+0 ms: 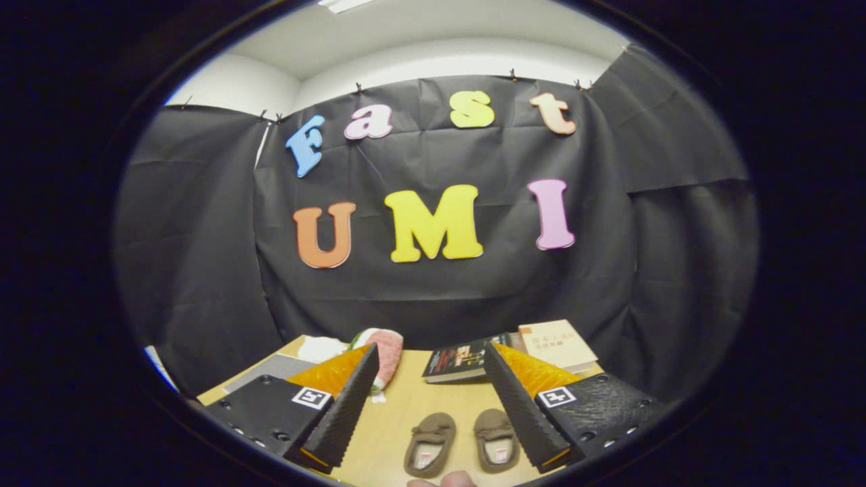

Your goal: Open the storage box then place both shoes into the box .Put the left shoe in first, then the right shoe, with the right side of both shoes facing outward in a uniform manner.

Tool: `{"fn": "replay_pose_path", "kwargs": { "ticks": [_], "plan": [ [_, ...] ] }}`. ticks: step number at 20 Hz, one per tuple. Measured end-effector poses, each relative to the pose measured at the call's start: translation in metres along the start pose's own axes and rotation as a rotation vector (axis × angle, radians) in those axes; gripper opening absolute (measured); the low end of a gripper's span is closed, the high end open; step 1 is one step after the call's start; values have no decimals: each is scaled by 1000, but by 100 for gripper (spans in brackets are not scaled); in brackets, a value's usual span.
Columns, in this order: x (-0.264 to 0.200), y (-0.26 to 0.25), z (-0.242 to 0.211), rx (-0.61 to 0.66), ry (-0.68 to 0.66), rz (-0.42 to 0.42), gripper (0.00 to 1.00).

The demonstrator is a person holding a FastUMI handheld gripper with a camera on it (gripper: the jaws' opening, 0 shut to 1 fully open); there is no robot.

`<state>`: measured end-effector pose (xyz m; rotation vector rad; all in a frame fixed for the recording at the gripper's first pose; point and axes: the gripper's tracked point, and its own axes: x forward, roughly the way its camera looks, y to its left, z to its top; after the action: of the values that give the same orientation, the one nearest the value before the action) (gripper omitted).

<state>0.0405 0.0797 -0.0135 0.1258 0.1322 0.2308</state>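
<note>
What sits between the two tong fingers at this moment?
In the gripper view the open tongs frame a pair of brown shoes lying side by side on the bare wooden table, untouched by either finger.

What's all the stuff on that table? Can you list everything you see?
Table: one, light wood, under everything.
Shoes: two, brown, side by side between the jaws.
Books: two, one dark, one cream, beyond the shoes.
Plush toy: one, pink and white, beyond the left finger.
Grey mat: one, at the table's far left.
Gripper: one, jaws open, holding nothing.
Fingertips: a person's, nearest the camera.
</note>
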Motion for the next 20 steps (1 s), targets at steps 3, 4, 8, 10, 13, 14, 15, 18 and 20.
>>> {"fn": "replay_pose_path", "kwargs": {
  "ticks": [3,4,8,10,13,14,15,18,20],
  "plan": [
    [25,29,-27,58,90,112,95],
    [34,39,-36,76,119,145,95],
    [67,86,-89,211,276,303,95],
    [84,105,-119,270,373,363,95],
    [101,131,-159,405,508,447,95],
    [106,137,-169,453,541,469,95],
    [112,146,-178,502,571,488,95],
    [120,161,-201,601,657,521,95],
    [129,170,-218,663,707,540,95]
  ]
}}
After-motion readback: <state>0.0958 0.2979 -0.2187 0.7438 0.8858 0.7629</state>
